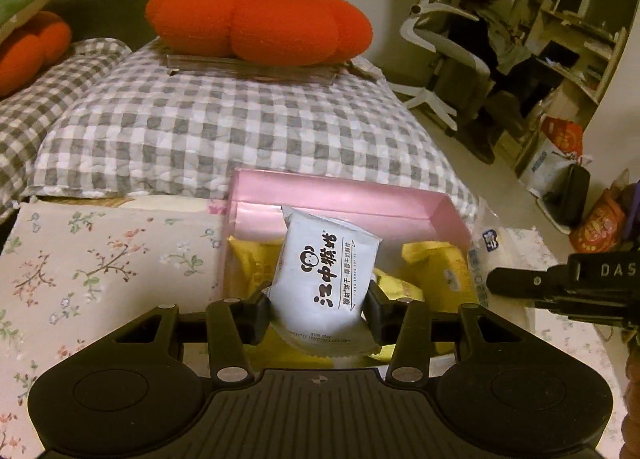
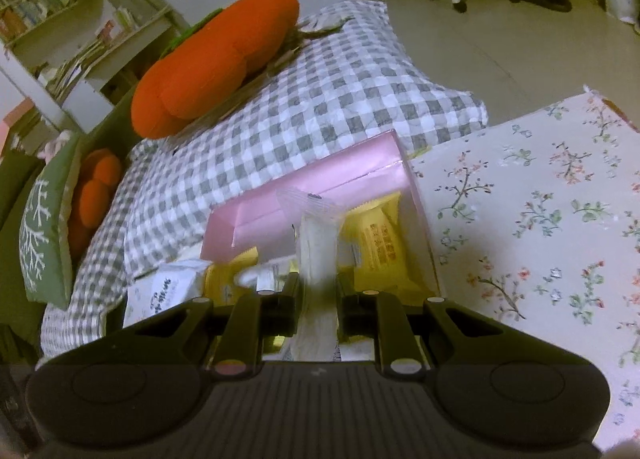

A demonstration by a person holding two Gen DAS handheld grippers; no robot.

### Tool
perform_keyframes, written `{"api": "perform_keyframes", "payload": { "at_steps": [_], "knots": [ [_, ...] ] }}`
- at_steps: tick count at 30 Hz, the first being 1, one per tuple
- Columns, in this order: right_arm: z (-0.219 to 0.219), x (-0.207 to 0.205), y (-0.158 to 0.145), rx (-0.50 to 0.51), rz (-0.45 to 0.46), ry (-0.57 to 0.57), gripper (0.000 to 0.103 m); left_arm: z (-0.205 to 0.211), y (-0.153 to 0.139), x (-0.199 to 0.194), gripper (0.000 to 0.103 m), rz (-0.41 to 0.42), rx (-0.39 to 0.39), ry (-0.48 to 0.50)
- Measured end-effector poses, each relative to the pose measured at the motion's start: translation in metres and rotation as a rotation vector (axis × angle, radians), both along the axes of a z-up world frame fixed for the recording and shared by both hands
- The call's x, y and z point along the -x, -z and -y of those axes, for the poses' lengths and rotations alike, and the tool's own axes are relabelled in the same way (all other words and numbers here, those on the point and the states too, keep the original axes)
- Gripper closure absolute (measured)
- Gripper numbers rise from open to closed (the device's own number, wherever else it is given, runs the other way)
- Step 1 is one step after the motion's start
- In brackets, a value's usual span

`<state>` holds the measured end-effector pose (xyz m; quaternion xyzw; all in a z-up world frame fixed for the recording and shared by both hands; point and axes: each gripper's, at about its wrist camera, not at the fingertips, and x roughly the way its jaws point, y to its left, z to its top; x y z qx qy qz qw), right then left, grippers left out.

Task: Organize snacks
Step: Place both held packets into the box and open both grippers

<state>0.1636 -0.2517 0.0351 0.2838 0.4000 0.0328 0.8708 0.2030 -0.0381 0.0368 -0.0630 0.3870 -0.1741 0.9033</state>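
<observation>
Left gripper is closed on a white snack packet above the pink box; right gripper is clamped on a white wrapper, edge-on.

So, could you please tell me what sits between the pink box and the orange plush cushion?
Only the grey checked pillow lies between the pink box and the orange plush cushion, shown in both wrist views.

My left matte black plastic two-finger gripper had a ribbed body plate, two round raised discs out on its rounded shoulders, and silver rivets dotting the angled linkage bars. My right matte black plastic two-finger gripper looked like the same build, ribs and rivets included. From the left wrist view, the right one's side showed white "DAS" lettering and a small screw.
</observation>
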Motion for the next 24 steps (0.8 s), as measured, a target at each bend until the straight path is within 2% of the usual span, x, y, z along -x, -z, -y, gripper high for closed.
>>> {"api": "perform_keyframes", "payload": {
  "at_steps": [3,6,9,10,13,15,20,24],
  "knots": [
    [-0.006,-0.006,0.003,0.013,0.008,-0.003,0.087,0.001,0.005,-0.006,0.058,-0.007,0.018,-0.009],
    [-0.008,-0.011,0.004,0.024,0.038,0.021,0.087,0.004,0.007,-0.01,0.054,0.032,0.039,0.0],
    [-0.01,-0.01,0.003,0.029,0.065,0.034,0.075,0.005,0.011,-0.01,0.038,0.045,0.002,0.004],
    [-0.009,-0.012,0.003,0.026,0.065,0.024,0.07,0.002,0.011,-0.009,0.038,0.049,-0.003,0.003],
    [-0.006,-0.01,-0.002,0.042,0.06,0.031,0.066,-0.011,0.009,-0.011,0.038,0.03,0.041,-0.009],
    [-0.003,-0.009,-0.003,0.022,0.055,0.038,0.065,-0.019,0.007,-0.011,0.038,0.014,0.072,-0.025],
    [-0.001,-0.008,-0.006,0.022,0.019,0.037,0.064,-0.029,-0.002,-0.007,0.038,-0.003,0.089,-0.037],
    [-0.001,-0.002,-0.013,0.028,0.0,0.032,0.057,-0.036,-0.009,-0.001,0.038,-0.022,0.1,-0.043]
  ]
}}
